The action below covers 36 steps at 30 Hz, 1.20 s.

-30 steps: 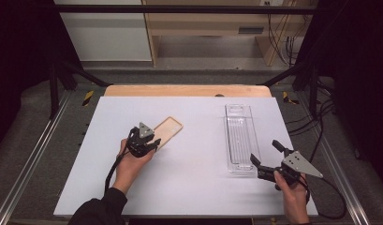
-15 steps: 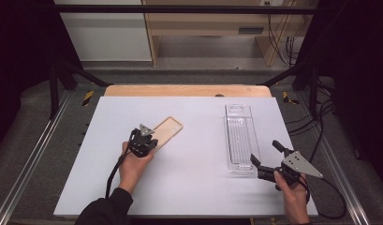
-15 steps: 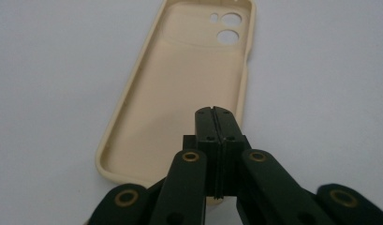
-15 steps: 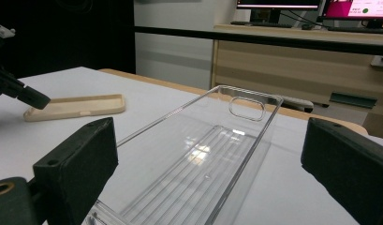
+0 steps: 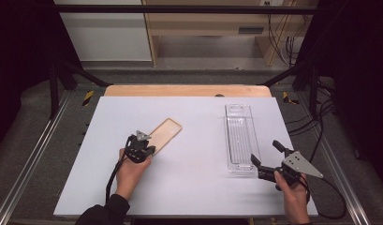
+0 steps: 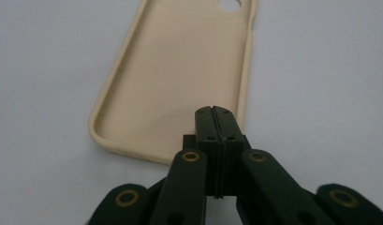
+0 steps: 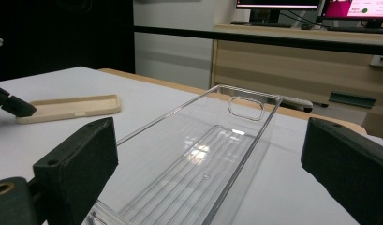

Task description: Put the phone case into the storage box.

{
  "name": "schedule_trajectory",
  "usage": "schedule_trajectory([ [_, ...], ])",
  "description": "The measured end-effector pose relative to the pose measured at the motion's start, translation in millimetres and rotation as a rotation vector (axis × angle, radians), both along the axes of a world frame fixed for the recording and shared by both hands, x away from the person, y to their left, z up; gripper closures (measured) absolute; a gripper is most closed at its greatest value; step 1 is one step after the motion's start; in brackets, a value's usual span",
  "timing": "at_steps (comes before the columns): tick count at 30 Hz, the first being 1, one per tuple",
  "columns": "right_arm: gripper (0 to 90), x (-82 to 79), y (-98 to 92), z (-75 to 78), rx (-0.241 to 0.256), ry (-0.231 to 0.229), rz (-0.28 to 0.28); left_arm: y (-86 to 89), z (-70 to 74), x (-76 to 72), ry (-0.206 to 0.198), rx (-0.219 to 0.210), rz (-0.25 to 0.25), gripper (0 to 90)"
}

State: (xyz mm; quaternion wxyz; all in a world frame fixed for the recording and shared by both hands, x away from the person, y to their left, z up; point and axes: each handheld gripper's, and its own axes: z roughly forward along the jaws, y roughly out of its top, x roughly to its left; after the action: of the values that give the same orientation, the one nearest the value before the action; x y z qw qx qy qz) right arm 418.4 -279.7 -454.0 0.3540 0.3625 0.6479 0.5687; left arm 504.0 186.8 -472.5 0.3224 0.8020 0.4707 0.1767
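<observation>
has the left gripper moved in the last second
Yes. The left gripper has slid slightly toward the person and right along the beige phone case, which lies where it did, onto the case's near end.

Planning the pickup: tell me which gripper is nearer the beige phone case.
Left. The left gripper is at the phone case's near end; the right gripper is by the clear tray.

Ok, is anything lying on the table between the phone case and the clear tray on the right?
Nothing visible. The stretch of white table between the beige phone case and the clear tray is bare. The left gripper, jaws closed, sits at the case's near end; the right gripper, open, waits at the tray's near end.
</observation>
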Motion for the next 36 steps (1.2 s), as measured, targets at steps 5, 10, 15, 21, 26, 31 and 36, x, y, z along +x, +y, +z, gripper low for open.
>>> schedule_trajectory([
  [5, 4.5, -0.1, 0.7, 0.0, -0.006, 0.001, -0.002, 5.1, -1.1, -24.3, -0.005, -0.009, -0.032, 90.0],
  [10, 4.4, -1.1, 3.0, -1.3, -0.03, 0.001, -0.002, 13.3, -3.6, -54.4, -0.026, -0.017, -0.047, 90.0],
  [15, 4.4, -1.2, 4.5, -1.8, -0.045, -0.001, -0.002, 17.8, -4.3, -81.2, -0.042, 0.002, -0.08, 90.0],
  [21, 4.5, -1.4, 4.6, -2.0, -0.049, 0.005, -0.013, 28.0, -5.4, -106.4, -0.023, -0.042, -0.101, 90.0],
  [26, 4.5, -0.7, 4.8, -2.0, -0.053, 0.001, -0.011, 38.7, -5.1, -122.7, 0.007, -0.075, -0.106, 90.0],
  [31, 4.5, 0.1, 5.4, -3.0, -0.056, 0.005, -0.011, 43.8, -4.6, -132.9, 0.016, -0.077, -0.102, 90.0],
  [36, 4.5, -1.2, 4.7, -3.1, -0.054, 0.006, -0.008, 44.0, -3.9, -134.8, 0.018, -0.066, -0.108, 90.0],
])
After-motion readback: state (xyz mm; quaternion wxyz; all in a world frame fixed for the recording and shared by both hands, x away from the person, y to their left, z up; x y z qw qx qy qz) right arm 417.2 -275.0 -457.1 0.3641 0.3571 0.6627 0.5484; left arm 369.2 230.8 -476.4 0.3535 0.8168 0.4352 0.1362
